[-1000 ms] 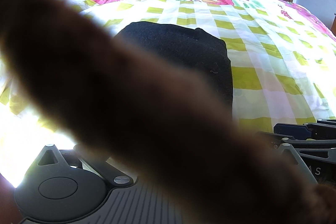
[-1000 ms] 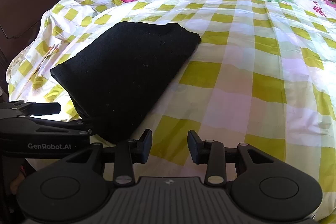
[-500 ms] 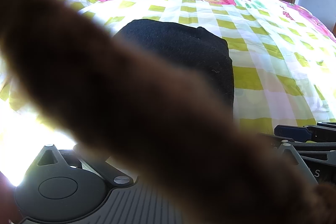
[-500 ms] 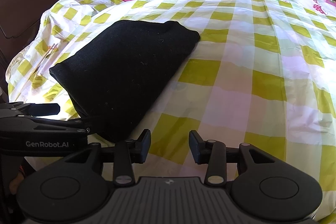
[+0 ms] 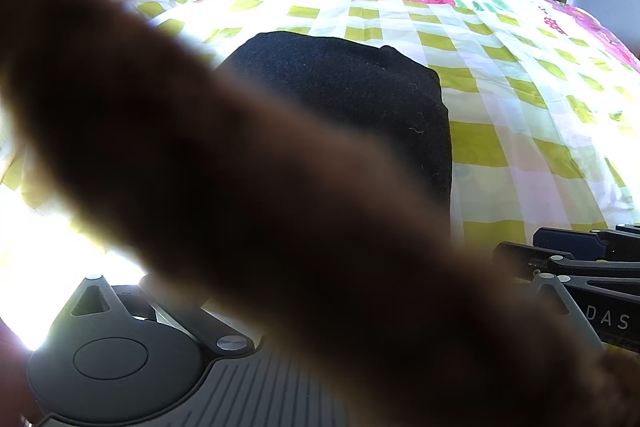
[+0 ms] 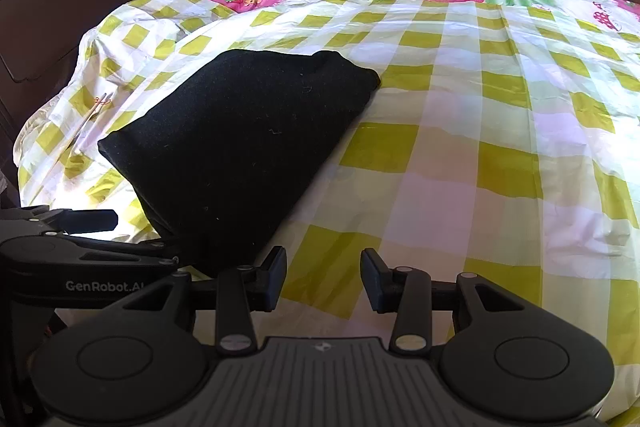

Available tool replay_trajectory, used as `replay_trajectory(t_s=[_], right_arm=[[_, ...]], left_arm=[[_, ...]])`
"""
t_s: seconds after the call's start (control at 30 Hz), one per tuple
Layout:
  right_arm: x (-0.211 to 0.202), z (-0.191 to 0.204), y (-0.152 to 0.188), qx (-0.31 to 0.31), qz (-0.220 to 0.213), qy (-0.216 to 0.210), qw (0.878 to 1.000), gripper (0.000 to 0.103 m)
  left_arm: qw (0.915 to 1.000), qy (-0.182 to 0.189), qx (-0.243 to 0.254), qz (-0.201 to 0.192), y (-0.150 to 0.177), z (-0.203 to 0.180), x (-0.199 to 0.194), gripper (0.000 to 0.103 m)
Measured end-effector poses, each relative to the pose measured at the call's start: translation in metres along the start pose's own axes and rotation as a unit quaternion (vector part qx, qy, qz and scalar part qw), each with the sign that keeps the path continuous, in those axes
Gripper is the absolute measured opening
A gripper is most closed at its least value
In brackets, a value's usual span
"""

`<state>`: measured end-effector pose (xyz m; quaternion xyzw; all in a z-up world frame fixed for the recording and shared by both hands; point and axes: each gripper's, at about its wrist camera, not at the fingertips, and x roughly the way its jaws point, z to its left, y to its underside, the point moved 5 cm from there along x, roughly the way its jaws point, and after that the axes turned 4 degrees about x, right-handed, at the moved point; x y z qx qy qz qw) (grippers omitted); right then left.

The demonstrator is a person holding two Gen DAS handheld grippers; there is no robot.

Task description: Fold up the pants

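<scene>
With its fingers just opened and empty, the right gripper hovers beside folded black pants; left fingers hidden, state unclear.

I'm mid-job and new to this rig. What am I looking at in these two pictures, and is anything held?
There is no robot arm: a person holds a two-finger gripper in each hand, and each carries a fisheye camera looking along its jaws. The right camera shows the right gripper; its jaws have just been opening, with nothing between them. The left gripper shows side-on at that picture's left edge. The left camera is mostly blocked by a brown blur near the lens, so I cannot tell how its jaws stand. Black pants lie folded on the checked bed.
</scene>
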<state>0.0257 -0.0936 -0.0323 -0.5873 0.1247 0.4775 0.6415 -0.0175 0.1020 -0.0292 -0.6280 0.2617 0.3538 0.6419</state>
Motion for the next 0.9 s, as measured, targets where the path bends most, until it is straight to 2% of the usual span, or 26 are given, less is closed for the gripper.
replay_trajectory(t_s=[0.33,0.63,0.9], right_arm=[[-0.001,0.001,0.001,0.001,-0.002,-0.008,1.000,0.054],[-0.004,0.001,0.000,0.004,-0.008,-0.015,1.000,0.055],[-0.005,0.000,-0.001,0.006,-0.009,-0.016,1.000,0.055]], left_arm=[[0.9999,-0.005,-0.010,0.003,0.001,0.002,-0.001,0.103],[0.9996,-0.020,-0.009,-0.019,-0.001,0.001,-0.010,0.103],[0.9997,-0.020,-0.010,-0.012,0.000,0.001,-0.011,0.103]])
